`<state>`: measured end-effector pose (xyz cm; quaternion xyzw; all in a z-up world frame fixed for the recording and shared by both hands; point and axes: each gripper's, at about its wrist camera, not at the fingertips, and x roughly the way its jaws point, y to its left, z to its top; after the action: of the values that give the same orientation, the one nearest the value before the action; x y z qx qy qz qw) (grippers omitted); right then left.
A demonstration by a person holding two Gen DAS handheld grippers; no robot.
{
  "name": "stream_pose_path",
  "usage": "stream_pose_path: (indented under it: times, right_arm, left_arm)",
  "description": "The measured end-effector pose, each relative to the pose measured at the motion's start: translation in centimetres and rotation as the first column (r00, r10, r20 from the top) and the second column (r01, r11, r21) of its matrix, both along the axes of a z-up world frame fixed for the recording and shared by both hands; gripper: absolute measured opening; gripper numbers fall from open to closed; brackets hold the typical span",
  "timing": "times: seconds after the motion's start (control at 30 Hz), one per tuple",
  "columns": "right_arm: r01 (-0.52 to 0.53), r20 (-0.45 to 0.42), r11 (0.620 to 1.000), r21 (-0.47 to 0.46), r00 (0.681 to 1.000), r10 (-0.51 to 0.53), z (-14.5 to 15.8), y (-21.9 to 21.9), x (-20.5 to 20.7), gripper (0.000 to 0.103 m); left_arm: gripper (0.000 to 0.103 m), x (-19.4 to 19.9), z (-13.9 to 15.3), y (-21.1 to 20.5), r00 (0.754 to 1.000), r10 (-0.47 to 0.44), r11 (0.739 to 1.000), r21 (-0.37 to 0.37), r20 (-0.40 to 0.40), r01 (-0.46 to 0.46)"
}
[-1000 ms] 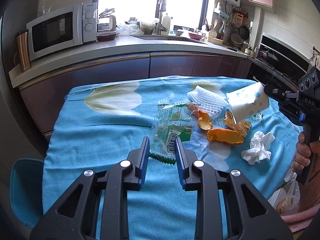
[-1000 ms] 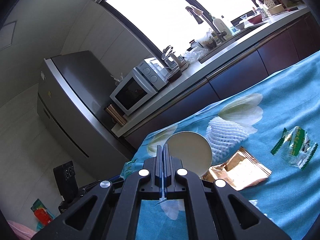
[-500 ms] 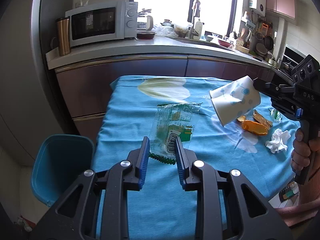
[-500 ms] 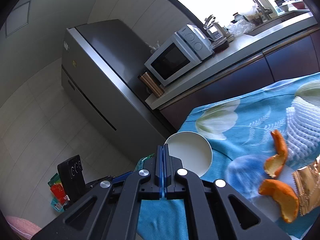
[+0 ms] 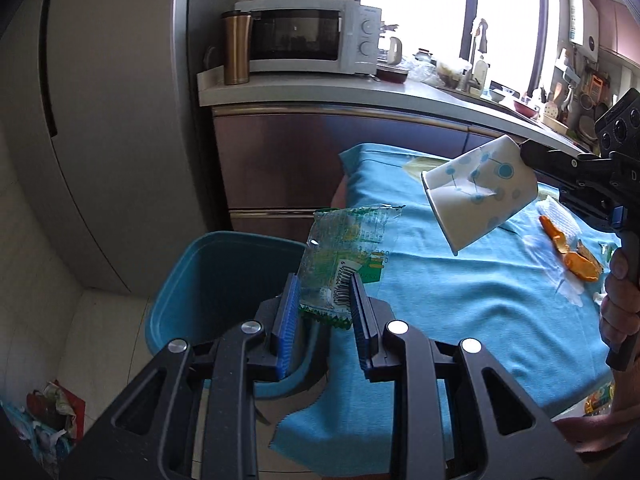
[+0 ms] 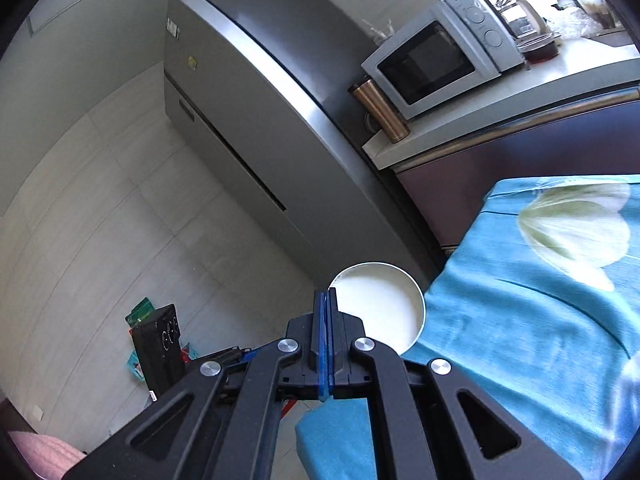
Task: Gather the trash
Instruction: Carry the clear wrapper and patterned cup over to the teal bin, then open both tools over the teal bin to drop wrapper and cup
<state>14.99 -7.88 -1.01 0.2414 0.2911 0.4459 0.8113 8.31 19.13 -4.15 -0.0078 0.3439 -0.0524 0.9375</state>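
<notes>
Left claw pinches the wrapper directly over the bin's near rim. Right claw, clamped tight on the paper cup rim, hangs above the tabletop edge, farther from the bin.

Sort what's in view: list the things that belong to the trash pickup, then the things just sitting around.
Job: wrapper in left claw; paper cup in right claw; blue bin; orange peel on the table.

Bystanders: microwave, metal tumbler, fridge, tablecloth.
</notes>
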Motion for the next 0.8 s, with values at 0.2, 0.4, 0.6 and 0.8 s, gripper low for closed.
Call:
stream_pose_path:
  times: [0.2,0.4,0.6,0.8]
  right_arm:
    - [-0.077,-0.019,0.997,-0.023,0.997,0.077,-0.4,4.6,1.1,0.000]
    - [-0.130,-0.055,0.991,-0.042,0.990,0.127,-1.4,8.1,2.2,0.000]
    - [-0.173,-0.107,0.982,-0.075,0.981,0.165,-2.7,11.3,3.4,0.000]
    - [-0.197,-0.151,0.976,-0.092,0.972,0.182,-3.8,13.9,4.8,0.000]
  left_arm:
    - [0.026,0.7,-1.3,3.2,0.997,0.070,0.997,0.016,-0.031,-0.070]
    - [0.026,1.9,-3.3,5.5,0.990,0.118,0.993,0.020,-0.078,-0.117]
    - [0.026,3.6,-5.3,6.9,0.981,0.150,0.989,0.029,-0.125,-0.148]
    - [0.026,4.8,-7.0,7.4,0.972,0.174,0.985,0.041,-0.159,-0.170]
